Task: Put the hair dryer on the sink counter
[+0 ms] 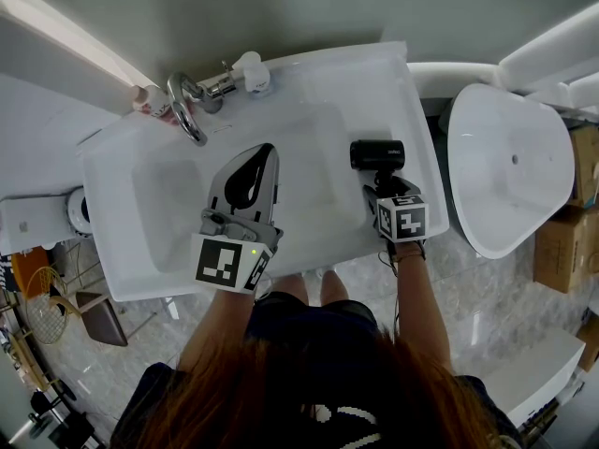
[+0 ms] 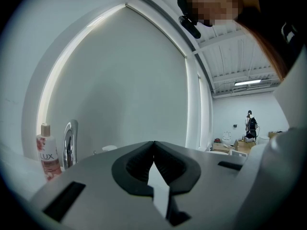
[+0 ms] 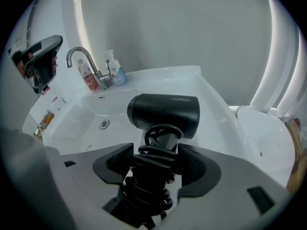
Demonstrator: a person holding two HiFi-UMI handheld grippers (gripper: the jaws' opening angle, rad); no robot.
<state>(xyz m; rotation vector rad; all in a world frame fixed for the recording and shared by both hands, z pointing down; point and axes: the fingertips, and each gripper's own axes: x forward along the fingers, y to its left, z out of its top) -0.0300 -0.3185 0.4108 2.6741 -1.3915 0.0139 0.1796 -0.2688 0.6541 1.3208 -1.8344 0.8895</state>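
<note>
A black hair dryer (image 1: 377, 154) (image 3: 165, 110) hangs over the right rim of the white sink counter (image 1: 416, 110) (image 3: 211, 104), barrel pointing left. I cannot tell whether it touches the counter. Its cord is coiled around the handle. My right gripper (image 1: 384, 183) (image 3: 156, 159) is shut on that wrapped handle, a pad on each side. Over the basin's middle, my left gripper (image 1: 267, 150) (image 2: 153, 145) is shut and empty, its tips meeting, pointed up at the wall.
A chrome faucet (image 1: 187, 110) (image 3: 81, 56) stands at the back left of the basin, with a pink soap bottle (image 2: 47, 157) (image 3: 88, 78) and a blue-and-white pump bottle (image 3: 115, 71) beside it. A white tub (image 1: 510, 166) and cardboard boxes (image 1: 562, 241) are to the right.
</note>
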